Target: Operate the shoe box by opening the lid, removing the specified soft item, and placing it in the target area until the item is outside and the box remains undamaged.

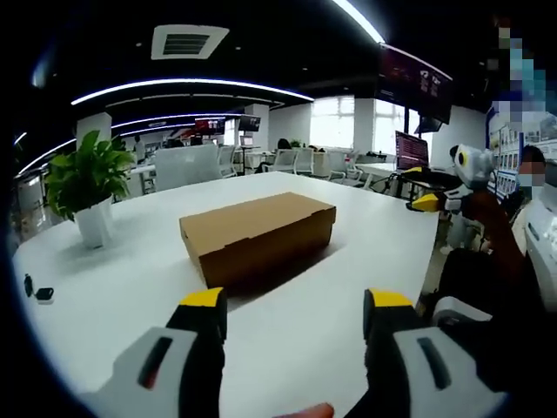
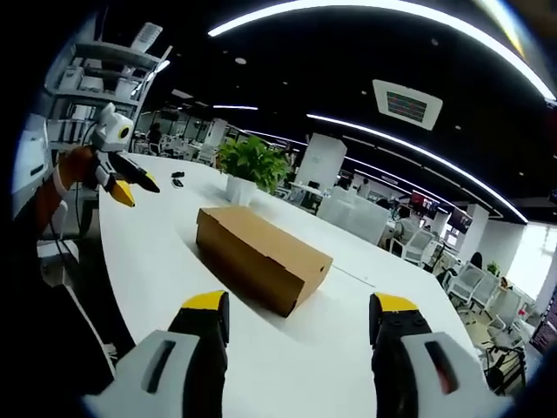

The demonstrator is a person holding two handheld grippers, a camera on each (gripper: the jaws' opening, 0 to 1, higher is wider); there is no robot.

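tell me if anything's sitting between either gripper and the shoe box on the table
Nothing visible does. The shoe box lies closed on bare white table ahead of the open left gripper and open right gripper; the potted plant stands off beside it.

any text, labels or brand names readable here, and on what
None can be read.
Shoe box: plain brown cardboard, no print visible.
Hanging dark sign: pale marks, too blurred to read.
Monitor: screen content too small to read.
Plant pot: plain white.
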